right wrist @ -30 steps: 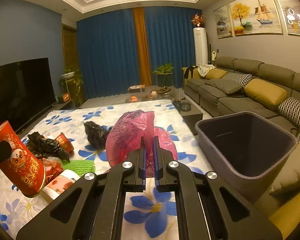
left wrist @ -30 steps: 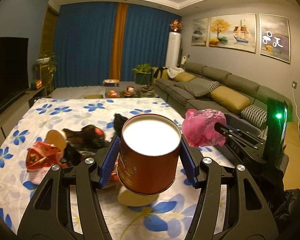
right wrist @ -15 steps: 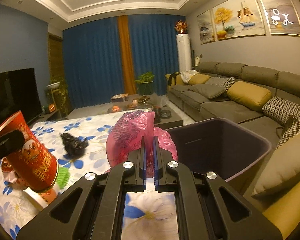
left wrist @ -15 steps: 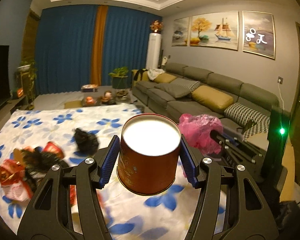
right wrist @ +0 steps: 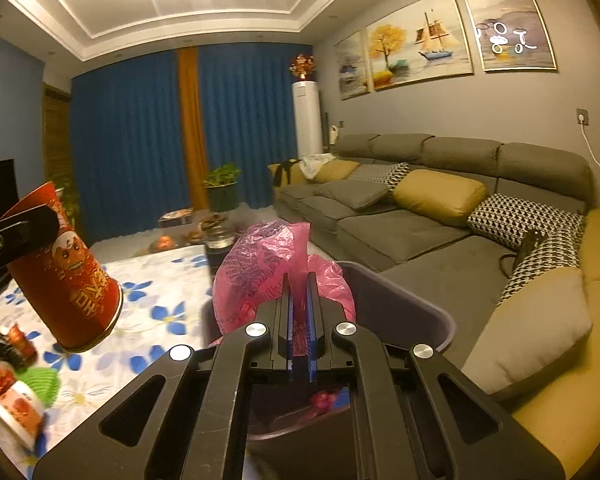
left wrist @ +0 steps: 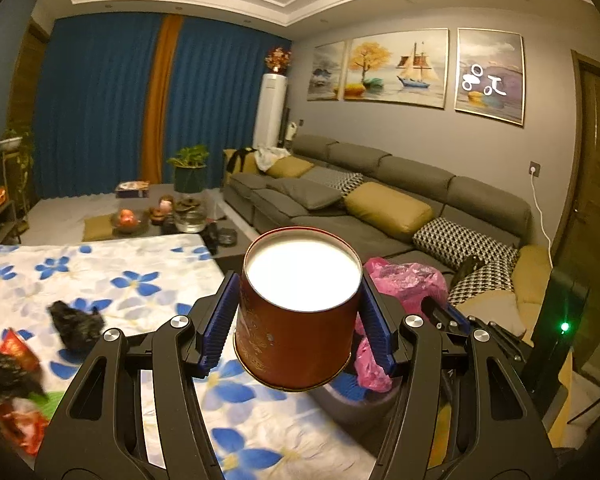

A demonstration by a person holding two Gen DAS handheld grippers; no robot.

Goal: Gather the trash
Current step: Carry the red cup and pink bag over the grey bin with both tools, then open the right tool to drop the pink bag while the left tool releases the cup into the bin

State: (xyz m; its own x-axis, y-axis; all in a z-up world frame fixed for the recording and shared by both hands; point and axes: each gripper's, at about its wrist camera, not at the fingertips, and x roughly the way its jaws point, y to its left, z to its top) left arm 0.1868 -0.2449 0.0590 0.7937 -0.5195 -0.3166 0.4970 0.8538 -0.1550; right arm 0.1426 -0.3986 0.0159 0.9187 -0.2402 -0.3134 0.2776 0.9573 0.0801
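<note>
A living room in the evening, with blue curtains and a long grey sofa.

The blue curtains (left wrist: pixel 100 108) cover the far wall, with one orange strip (left wrist: pixel 158 100) between them. A white tall air conditioner (left wrist: pixel 269 110) stands in the corner, with flowers (left wrist: pixel 278 58) on top of it. Three paintings (left wrist: pixel 396 66) hang on the grey wall above the sofa (left wrist: pixel 380 196), which carries yellow cushions (left wrist: pixel 388 210) and black-and-white patterned cushions (right wrist: pixel 524 216). A potted plant (left wrist: pixel 189 168) stands near a low coffee table (left wrist: pixel 160 216) that bears small items. A white cable (right wrist: pixel 598 168) hangs from a wall socket (right wrist: pixel 582 117).
</note>
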